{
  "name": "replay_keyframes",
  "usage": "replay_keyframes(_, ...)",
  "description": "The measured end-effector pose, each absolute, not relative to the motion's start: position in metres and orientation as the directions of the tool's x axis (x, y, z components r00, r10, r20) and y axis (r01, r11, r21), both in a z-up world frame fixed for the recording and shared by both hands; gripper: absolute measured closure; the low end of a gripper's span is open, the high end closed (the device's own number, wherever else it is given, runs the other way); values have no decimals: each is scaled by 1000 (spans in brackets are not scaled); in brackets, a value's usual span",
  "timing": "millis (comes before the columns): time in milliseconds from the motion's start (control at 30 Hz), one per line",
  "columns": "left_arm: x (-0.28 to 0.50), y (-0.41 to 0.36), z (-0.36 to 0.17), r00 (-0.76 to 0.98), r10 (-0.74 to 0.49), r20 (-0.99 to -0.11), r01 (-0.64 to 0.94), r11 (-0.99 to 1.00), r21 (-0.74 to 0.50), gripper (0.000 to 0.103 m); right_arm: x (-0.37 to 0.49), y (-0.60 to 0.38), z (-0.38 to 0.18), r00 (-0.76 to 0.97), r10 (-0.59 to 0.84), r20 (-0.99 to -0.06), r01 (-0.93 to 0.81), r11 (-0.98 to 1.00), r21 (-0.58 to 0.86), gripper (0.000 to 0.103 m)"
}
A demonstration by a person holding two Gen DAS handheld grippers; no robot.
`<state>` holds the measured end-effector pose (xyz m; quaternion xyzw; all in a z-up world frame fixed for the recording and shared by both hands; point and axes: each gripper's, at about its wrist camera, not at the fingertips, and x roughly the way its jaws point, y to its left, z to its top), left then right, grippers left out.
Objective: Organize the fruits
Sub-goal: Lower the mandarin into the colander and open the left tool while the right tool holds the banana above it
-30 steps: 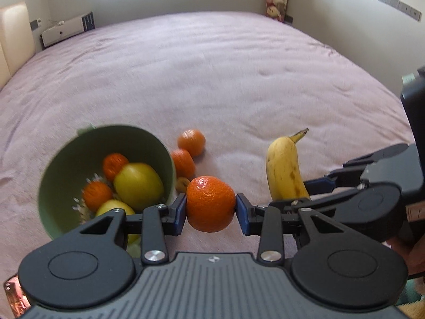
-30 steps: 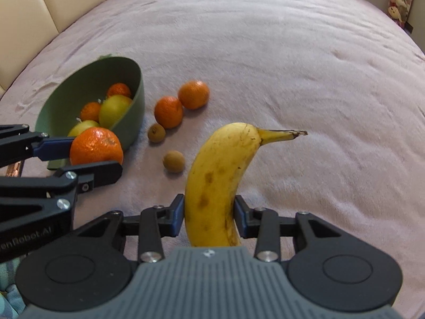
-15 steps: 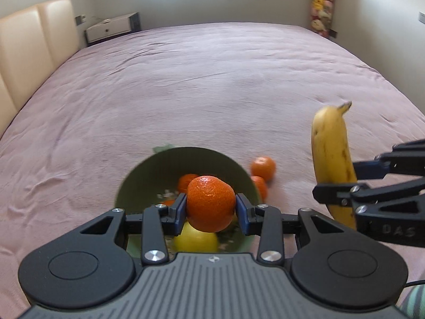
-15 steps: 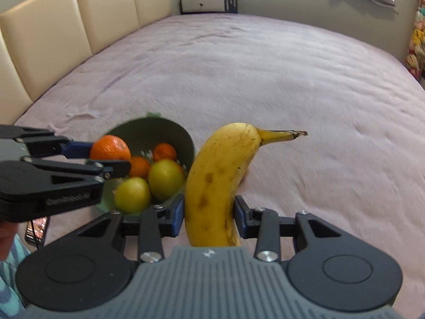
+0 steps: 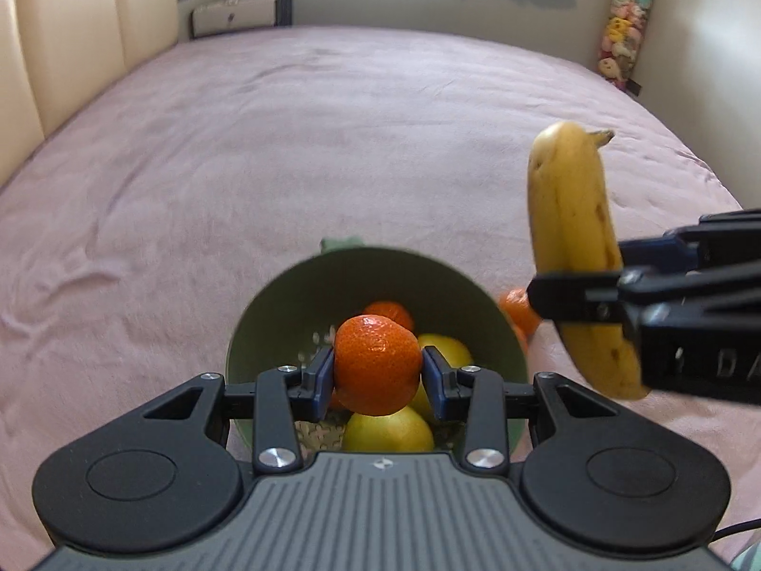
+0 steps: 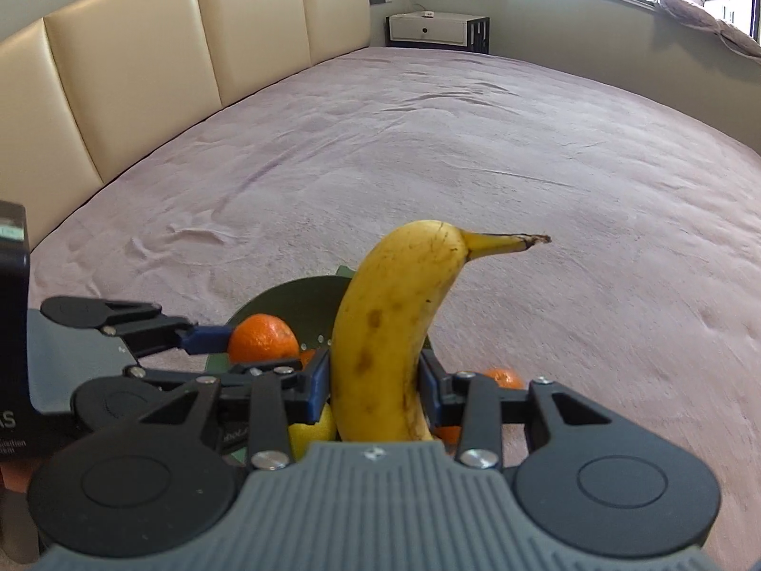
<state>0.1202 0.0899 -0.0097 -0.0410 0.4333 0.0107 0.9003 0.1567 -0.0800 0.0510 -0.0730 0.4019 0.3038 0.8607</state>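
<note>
While a wide bed covered in a pink blanket (image 5: 333, 152) fills both views, a cream padded headboard (image 6: 142, 62) runs along its far side. On the blanket sits a green bowl (image 5: 266, 333) holding yellow-green apples (image 5: 387, 430) and mandarins. Just above the bowl, the left gripper (image 5: 376, 377) pinches a mandarin (image 5: 375, 364) between its blue pads. To the right of the bowl, the right gripper (image 6: 374, 388) is clamped on a spotted banana (image 6: 390, 333), held upright with its stem pointing up and away. Beside the bowl, loose mandarins (image 5: 518, 309) lie on the blanket.
</note>
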Motion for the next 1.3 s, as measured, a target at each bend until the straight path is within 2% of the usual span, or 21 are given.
replay_keyframes(533, 131, 114, -48, 494, -36, -869, -170, 976, -137, 59, 185, -37, 20, 426, 456, -782, -623, 774, 112, 67)
replay_keyframes(867, 129, 131, -52, 472, -17, -881, -272, 948, -164, 58, 193, -30, 1, 368, 470, -802, -592, 784, 188, 67)
replay_keyframes(1033, 128, 133, -46, 488, 0, -873, -283, 946, -158, 58, 192, -22, -2, 359, 464, -810, -601, 779, 180, 67)
replay_keyframes(1300, 124, 138, -25, 519, 34, -854, -307, 940, -149, 43, 191, -20, 13, 362, 479, -800, -601, 776, 192, 67)
